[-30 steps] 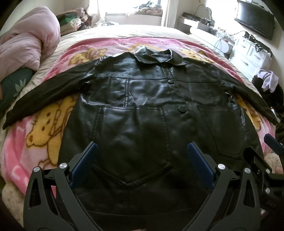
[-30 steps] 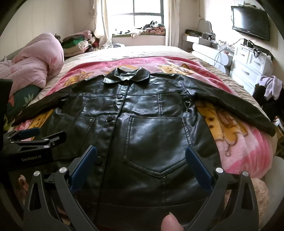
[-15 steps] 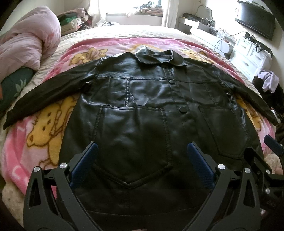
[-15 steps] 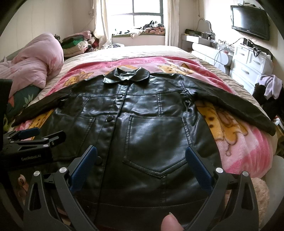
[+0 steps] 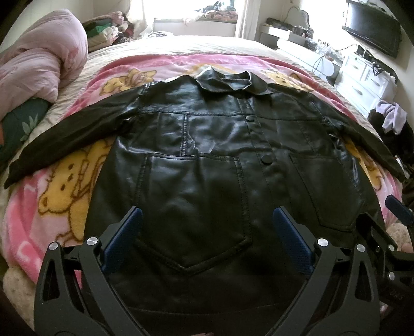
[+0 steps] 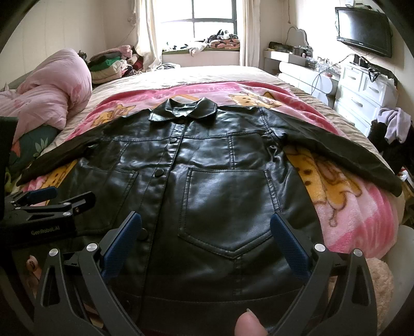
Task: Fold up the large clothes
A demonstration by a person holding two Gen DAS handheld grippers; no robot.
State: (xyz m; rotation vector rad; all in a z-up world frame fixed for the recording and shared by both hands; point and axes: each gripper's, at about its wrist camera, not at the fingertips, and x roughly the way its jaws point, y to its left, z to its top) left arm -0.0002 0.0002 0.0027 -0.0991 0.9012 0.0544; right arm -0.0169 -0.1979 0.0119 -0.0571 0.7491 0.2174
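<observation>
Over at the upper left of the frame a pink quilt was bunched up. Across the middle, the black jacket lay flat, front up, sleeves spread on the pink blanket. Low down, the left gripper and right gripper both gaped wide, grasping nothing.

Daylight pours in from the window at the far end, blown out to white, especially in the left wrist view. It lays a soft sheen across the black leather jacket, whose near hem stays dim. Fisheye bending curves the edges into dark corners, yet focus holds sharp
</observation>
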